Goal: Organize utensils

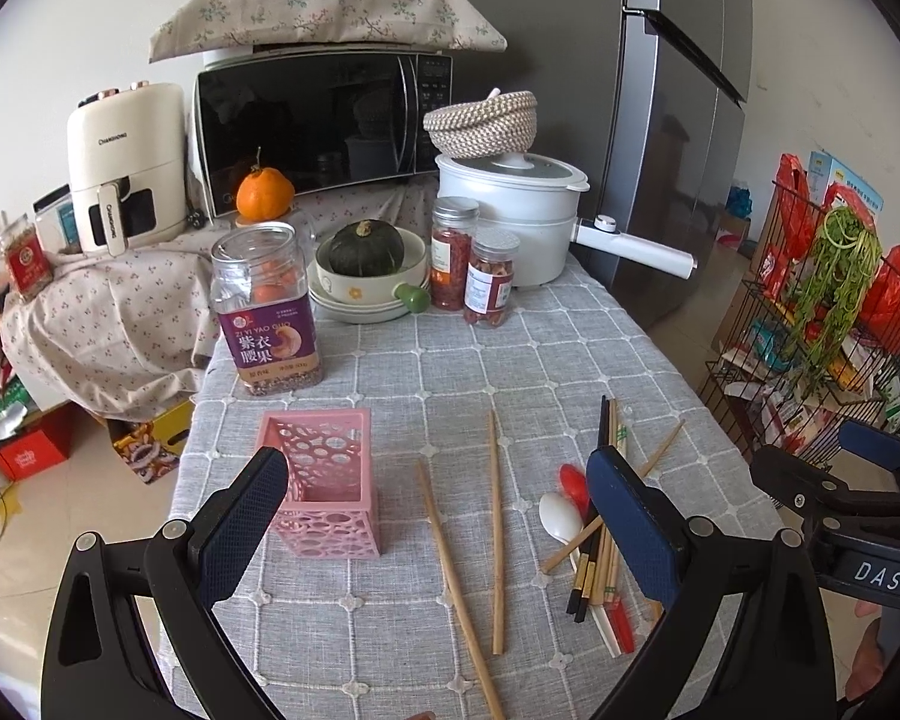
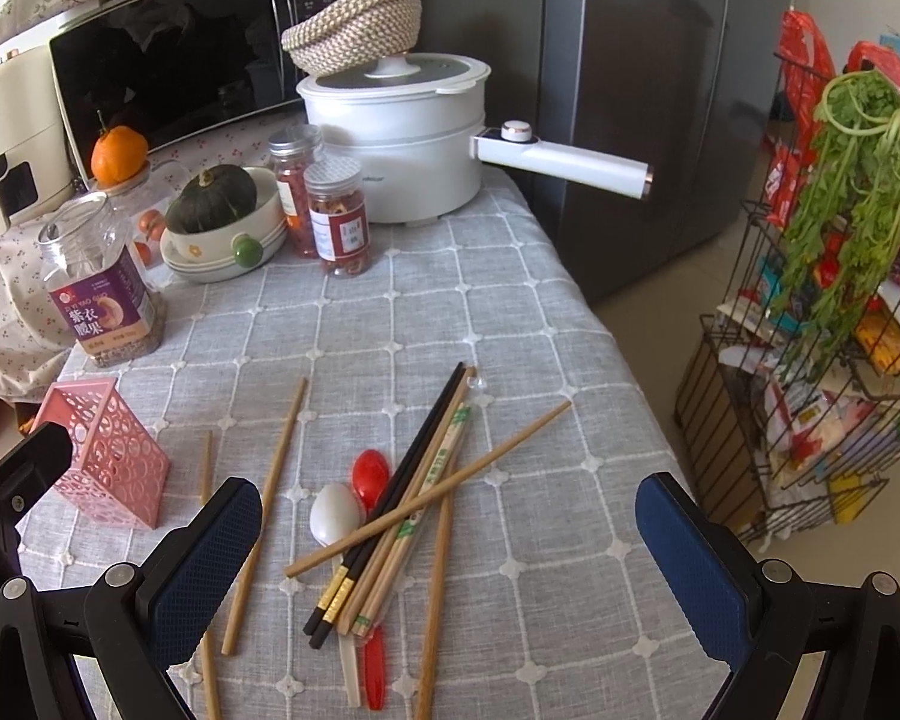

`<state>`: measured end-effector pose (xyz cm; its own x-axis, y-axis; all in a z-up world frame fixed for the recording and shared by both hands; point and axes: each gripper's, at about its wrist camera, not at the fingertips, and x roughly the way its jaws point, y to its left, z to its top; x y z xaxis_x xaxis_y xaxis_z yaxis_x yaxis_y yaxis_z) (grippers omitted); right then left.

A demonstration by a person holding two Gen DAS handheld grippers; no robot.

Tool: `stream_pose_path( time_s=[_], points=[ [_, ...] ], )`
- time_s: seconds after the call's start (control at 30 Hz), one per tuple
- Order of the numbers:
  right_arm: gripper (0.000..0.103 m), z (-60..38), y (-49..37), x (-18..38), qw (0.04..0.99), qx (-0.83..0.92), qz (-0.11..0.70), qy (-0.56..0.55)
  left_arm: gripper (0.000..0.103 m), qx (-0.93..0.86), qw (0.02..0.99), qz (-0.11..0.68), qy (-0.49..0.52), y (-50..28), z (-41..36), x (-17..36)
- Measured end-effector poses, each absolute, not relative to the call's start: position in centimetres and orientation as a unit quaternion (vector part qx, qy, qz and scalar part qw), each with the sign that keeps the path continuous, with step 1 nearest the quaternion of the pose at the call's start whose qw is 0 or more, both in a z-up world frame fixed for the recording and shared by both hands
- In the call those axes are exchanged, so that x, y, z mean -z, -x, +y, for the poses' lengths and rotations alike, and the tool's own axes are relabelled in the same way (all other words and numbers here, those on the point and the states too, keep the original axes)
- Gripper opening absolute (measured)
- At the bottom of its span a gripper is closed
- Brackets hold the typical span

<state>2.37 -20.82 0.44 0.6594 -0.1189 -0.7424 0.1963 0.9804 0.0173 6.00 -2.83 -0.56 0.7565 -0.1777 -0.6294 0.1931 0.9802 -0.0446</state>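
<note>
- The pink perforated utensil holder (image 1: 324,480) stands upright at lower left of the left wrist view and looks empty inside, so by my reading no utensil has been stowed yet
- Two loose wooden chopsticks (image 1: 497,528) lie flat on the grey checked tablecloth (image 1: 450,360) at centre bottom of that view, just right of the holder and apart from it
- The main pile (image 2: 402,516) sits at centre bottom of the right wrist view: a pair of black chopsticks (image 2: 414,480), several bamboo ones crossing each other, a white spoon (image 2: 333,513) and a red spoon (image 2: 371,471) partly under them
- The left gripper (image 1: 438,516) has its jaws spread wide with nothing between them, hovering above the holder and the loose pair
- The right gripper (image 2: 450,546) is likewise spread wide and empty, framing the pile
- Judged from this, the job is at its very start: every chopstick and both spoons are left to be gathered into the holder
- Jars, a bowl with a squash (image 1: 366,249) and a white electric pot (image 1: 510,204) fill the upper middle, well apart from the utensils
</note>
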Motion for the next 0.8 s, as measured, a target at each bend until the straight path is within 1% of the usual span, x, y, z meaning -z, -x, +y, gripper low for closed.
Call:
stream_pose_path(
  time_s=[0.57,0.8],
  points=[
    [0.102,-20.6,-3.5,-0.2,0.902,0.078,0.424,-0.029,0.101,0.077,0.945,0.317,-0.017,-5.0,-2.2,-0.7],
    [0.102,-21.5,-4.5,-0.5,0.892,0.089,0.442,-0.027,0.101,0.08,0.936,0.342,-0.022,-5.9,-2.6,-0.5]
  ],
)
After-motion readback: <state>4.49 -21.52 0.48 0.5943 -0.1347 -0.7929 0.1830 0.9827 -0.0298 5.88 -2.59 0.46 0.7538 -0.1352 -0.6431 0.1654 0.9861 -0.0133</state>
